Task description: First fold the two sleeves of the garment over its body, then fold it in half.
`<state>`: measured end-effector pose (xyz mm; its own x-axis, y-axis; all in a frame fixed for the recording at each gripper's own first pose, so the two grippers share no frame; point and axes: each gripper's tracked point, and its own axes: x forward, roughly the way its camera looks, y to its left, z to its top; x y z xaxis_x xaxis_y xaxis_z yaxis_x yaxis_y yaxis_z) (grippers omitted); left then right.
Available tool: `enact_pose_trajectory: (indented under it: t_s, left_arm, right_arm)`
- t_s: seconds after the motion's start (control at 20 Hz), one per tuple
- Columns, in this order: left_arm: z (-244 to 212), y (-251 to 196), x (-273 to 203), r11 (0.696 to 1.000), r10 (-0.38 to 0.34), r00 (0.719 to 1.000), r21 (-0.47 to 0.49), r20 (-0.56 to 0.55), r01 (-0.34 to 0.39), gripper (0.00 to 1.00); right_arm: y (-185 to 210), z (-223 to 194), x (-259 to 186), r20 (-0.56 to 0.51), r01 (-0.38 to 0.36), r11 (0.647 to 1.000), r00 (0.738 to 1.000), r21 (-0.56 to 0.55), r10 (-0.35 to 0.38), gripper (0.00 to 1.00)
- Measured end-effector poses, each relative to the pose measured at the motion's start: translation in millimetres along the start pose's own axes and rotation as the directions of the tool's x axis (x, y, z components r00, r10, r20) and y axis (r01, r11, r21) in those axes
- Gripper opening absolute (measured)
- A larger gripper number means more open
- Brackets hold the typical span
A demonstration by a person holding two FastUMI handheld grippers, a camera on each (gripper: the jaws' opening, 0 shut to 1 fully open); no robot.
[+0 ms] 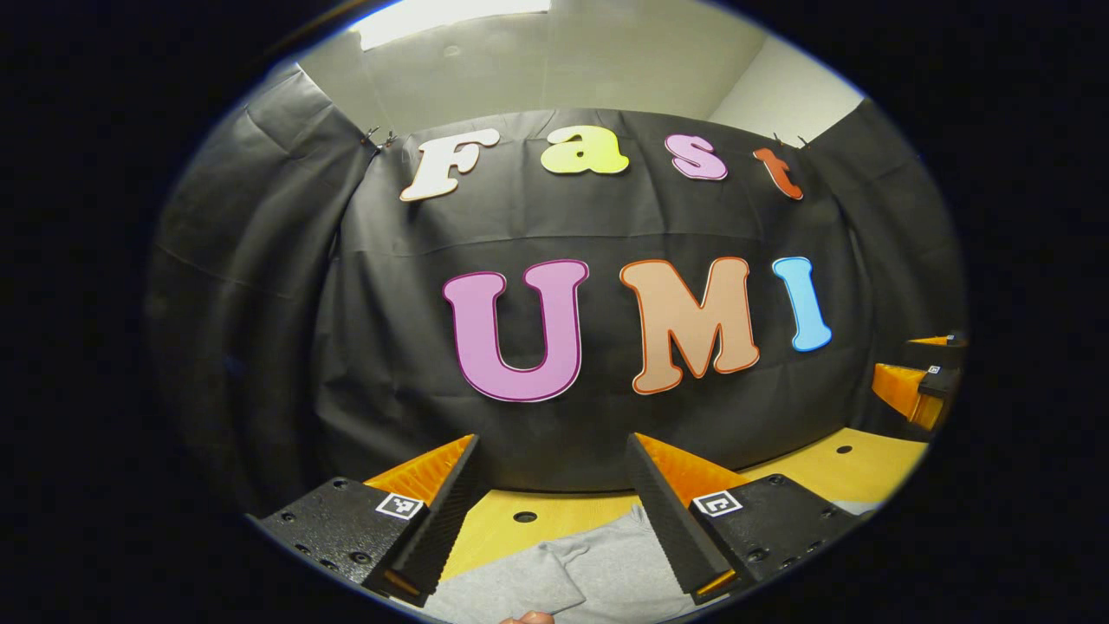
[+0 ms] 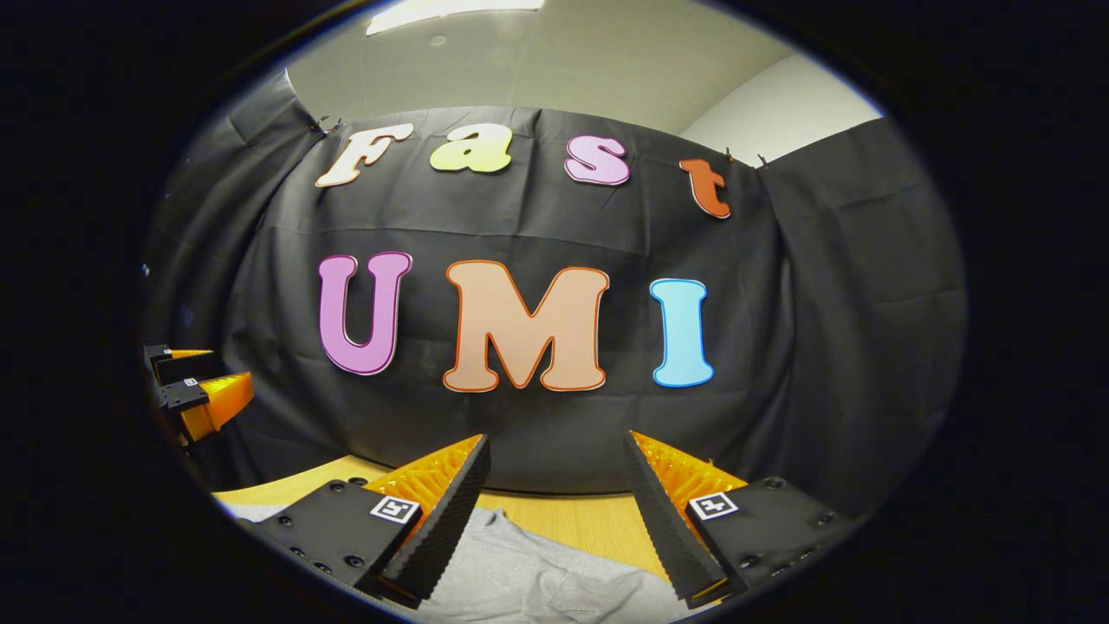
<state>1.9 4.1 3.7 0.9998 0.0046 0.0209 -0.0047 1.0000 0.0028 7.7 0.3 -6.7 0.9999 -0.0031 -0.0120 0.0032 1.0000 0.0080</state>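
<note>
The left gripper (image 1: pixel 554 507) sits at the bottom of the left gripper view with its two fingers spread wide apart, holding nothing. Each finger (image 1: pixel 442 511) is black with a ribbed inner face and an orange back, and each carries a small square black-and-white marker. Through the gap between them a grey garment (image 1: pixel 572 572) lies on a yellow wooden table (image 1: pixel 849 464). The fingers hang above the cloth and are not touching it. A folded edge or sleeve of the garment lies across the lower part of the gap, and the cloth is lightly creased. A small dark hole (image 1: pixel 524 516) marks the table just past the garment. A sliver of a person's hand (image 1: pixel 528 618) peeks in at the very bottom edge.

At the far right of this view, well apart, the right gripper (image 1: pixel 923 381) appears side-on, orange and black, raised above the table.

In the right gripper view, that gripper (image 2: pixel 554 511) is likewise spread wide and empty. The grey garment (image 2: pixel 537 576) lies below and between its fingers, wrinkled, on the yellow table (image 2: pixel 598 520). At the far left of this view the left gripper (image 2: pixel 204 390) shows side-on, held above the table.

Behind everything hangs a black cloth wall (image 1: pixel 390 286), with a pale room wall (image 1: pixel 606 61) above it.
</note>
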Motion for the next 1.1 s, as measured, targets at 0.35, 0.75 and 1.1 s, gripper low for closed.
enact_pose_trajectory:
  t_s: [0.35, 0.75, 1.1]
  left_arm:
    - [-1, -4, 3, 1.000, -0.020, 1.000, -0.002, 0.004, 0.020, 1.00]
    - [-2, -27, 11, 0.997, -0.072, 0.997, -0.019, 0.006, 0.072, 1.00]
    - [-2, -44, 13, 0.994, -0.108, 0.994, -0.021, 0.002, 0.108, 0.96]
  right_arm:
    - [-30, -12, 4, -0.032, 0.041, 0.999, 0.999, -0.006, -0.041, 0.97]
    - [-98, -45, -7, -0.107, 0.151, 0.984, 0.981, -0.099, -0.161, 0.97]
    - [-151, -109, -40, -0.268, 0.151, 0.967, 0.942, -0.204, -0.204, 0.98]
